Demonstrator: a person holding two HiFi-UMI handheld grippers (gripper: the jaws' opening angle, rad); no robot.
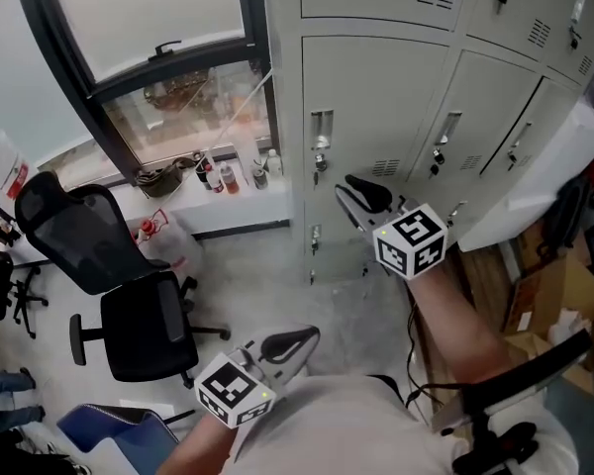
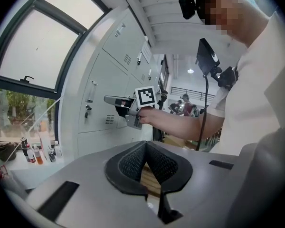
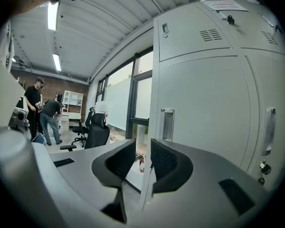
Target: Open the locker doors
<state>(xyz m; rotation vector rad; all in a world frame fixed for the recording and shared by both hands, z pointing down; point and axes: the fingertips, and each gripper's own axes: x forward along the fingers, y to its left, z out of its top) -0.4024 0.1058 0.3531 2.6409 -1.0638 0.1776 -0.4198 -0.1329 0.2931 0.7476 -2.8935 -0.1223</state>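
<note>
A bank of grey lockers (image 1: 445, 87) stands ahead, and its near doors look closed. The leftmost middle door (image 1: 376, 107) has a recessed handle (image 1: 321, 132) with a small lock below it. My right gripper (image 1: 351, 188) points at that door just right of the handle, short of touching it. In the right gripper view the same handle (image 3: 167, 125) sits above the jaws. The right gripper (image 3: 142, 158) is open, a narrow gap between its pads and nothing in it. My left gripper (image 1: 307, 336) hangs low near the person's body, its pads meeting at the tip (image 2: 145, 148), empty.
A black office chair (image 1: 129, 295) stands to the left on the floor. Bottles line the window sill (image 1: 228, 176). At the right a pale panel (image 1: 544, 176), perhaps an open locker door, juts out above cardboard boxes (image 1: 554, 305). People (image 3: 42, 113) stand far behind.
</note>
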